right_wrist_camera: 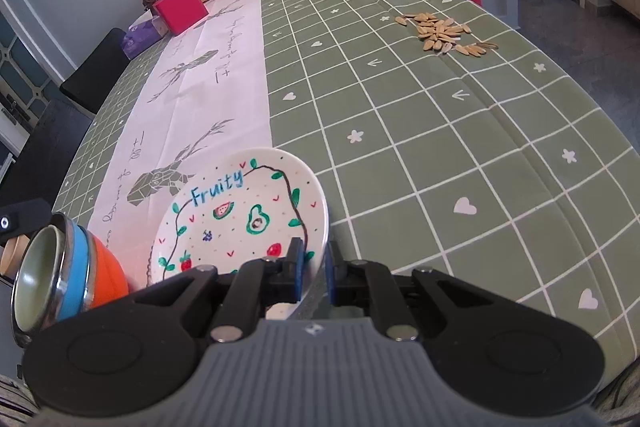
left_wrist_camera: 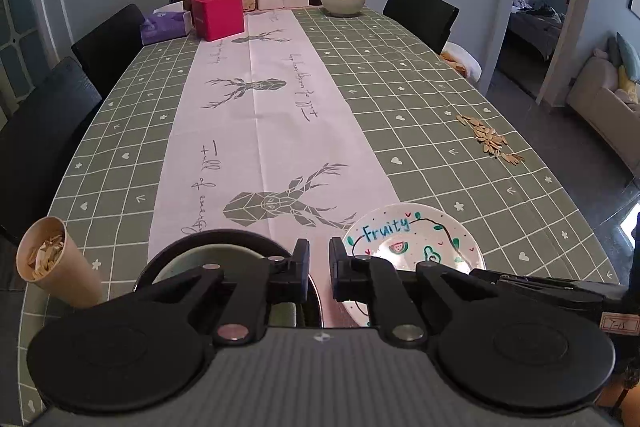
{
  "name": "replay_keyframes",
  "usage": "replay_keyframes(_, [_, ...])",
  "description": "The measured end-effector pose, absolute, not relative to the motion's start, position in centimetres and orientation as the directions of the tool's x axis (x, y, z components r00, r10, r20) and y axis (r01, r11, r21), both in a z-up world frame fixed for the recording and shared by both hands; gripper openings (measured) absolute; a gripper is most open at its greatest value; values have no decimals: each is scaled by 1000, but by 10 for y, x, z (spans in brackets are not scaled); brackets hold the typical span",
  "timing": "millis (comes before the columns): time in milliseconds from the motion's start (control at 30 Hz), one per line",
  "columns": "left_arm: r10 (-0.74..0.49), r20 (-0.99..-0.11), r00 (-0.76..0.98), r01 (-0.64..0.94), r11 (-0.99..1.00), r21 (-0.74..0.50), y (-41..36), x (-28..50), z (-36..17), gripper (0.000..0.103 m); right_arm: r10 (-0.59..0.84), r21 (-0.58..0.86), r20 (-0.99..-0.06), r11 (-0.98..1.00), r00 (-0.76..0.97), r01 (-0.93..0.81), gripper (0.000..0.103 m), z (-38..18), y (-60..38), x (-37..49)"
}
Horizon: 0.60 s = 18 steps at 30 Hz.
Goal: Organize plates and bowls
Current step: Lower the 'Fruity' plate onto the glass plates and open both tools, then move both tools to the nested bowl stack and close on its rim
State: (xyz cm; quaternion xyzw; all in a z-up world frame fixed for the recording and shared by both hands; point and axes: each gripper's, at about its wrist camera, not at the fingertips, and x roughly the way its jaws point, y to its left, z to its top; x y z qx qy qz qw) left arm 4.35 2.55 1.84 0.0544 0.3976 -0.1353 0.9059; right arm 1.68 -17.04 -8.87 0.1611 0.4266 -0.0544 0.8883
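The right tongs [right_wrist_camera: 312, 267] are nearly closed on the near rim of the Fruity plate [right_wrist_camera: 240, 211], which is tilted, just right of the nested bowls [right_wrist_camera: 60, 267]. The left tongs [left_wrist_camera: 319, 267], narrowly parted, hold nothing. Best to keep the plate level while carrying it.

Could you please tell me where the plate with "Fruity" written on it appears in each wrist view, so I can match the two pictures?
Left wrist view: the Fruity plate sits bottom right of centre, just beyond the left gripper.
Right wrist view: it lies bottom centre, tilted, its near rim between the fingers of the right gripper.
Shared landmark: the scattered seeds on the green cloth, on the right in both.
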Motion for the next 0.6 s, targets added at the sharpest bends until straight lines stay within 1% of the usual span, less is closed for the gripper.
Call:
replay_keyframes(133, [-176,-719,673,283,959,30,28,37,17,13,-2,170,-775,962,632,212,18,-88,-158,18])
replay_keyframes(167, [-172,-711,682,284,958,41,28,36,18,15,-12,154,-773,966,634,206,21,-88,-154,18])
replay_keyframes(200, [-170,-701,693,284,958,47,29,33,19,15,-20,145,-769,968,639,205,24,-89,-151,17])
replay_keyframes(267, [-171,-684,709,274,961,44,32,31,21,16,-25,157,-764,962,645,223,26,-89,-151,16])
replay_keyframes(333, [-175,-674,718,269,962,37,36,29,23,16,-30,162,-759,959,651,232,36,-88,-151,17])
replay_keyframes(367, [-175,-670,722,266,963,35,38,28,24,16,-36,153,-755,961,654,230,44,-88,-151,17])
replay_keyframes(400, [-174,-666,725,263,964,34,40,27,25,17,-43,145,-751,963,658,229,49,-86,-150,17])
replay_keyframes(433, [-174,-662,729,261,965,33,41,27,25,17,-44,146,-750,962,660,230,53,-86,-150,17])
replay_keyframes(500, [-171,-659,732,260,965,39,42,25,25,20,-40,158,-745,959,666,234,69,-84,-150,17])
replay_keyframes(600, [-176,-660,730,253,967,21,47,24,25,21,-47,152,-735,961,677,232,76,-80,-148,18])
